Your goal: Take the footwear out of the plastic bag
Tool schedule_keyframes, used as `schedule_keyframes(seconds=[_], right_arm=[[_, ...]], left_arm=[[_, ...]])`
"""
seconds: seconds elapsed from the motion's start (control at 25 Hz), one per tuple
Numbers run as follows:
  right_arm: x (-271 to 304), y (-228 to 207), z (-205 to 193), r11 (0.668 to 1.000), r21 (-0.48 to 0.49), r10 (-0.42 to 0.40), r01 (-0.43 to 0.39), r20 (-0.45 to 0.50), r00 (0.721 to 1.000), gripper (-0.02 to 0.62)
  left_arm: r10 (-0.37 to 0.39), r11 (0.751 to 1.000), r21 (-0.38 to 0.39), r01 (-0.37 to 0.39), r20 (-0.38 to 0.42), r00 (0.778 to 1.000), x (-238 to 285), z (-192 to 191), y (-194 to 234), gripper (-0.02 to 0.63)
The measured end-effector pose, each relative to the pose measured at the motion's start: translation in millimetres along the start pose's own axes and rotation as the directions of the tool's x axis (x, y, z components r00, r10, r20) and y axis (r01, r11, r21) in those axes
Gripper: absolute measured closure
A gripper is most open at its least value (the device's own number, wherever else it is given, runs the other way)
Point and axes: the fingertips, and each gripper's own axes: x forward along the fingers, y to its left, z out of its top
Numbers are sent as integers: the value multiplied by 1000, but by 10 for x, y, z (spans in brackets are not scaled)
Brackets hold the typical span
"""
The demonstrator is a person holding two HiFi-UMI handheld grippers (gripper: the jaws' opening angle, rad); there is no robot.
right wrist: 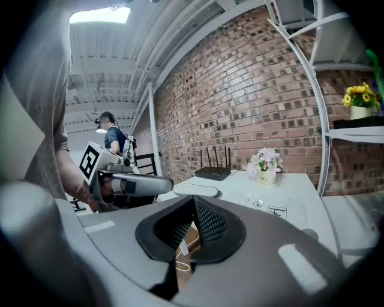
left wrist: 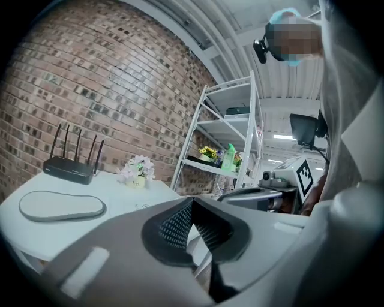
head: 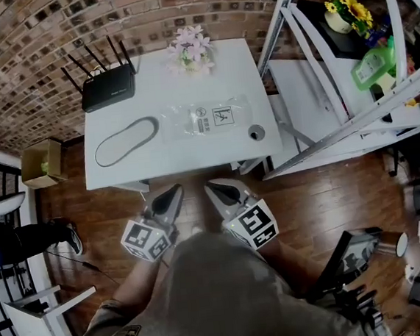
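Both are held in close to the person's torso (head: 208,297), over the wood floor (head: 190,179) and short of the counter's near edge. The left hand-held gripper (head: 171,195) has its jaws pressed together with nothing in them. The right hand-held gripper (head: 213,190) is the same deal, closed and empty. A strip of bare floor separates their tips from the counter (head: 107,177).

On the counter, the flat grey footwear (head: 126,140) lies on the left side, outside the clear plastic bag (head: 209,118) and just left of it. The bag lies flat mid-counter, with bare counter along its near side. A small round grey thing (head: 256,132) sits by the near right corner. A black router (head: 108,87) is far left and the flowers (head: 193,51) are at the far edge. A white shelf rack (head: 353,116) crowds the counter's right edge, so that side's tight.
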Motion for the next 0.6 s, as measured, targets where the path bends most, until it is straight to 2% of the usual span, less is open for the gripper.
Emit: schedule_keyframes(seconds=[0.6], right_arm=[[-126,-43,-47,999,19,-31,31,16,999,583]], left_arm=[[3,1000,12,-3,-12,1000,-27,-50,-139,604]])
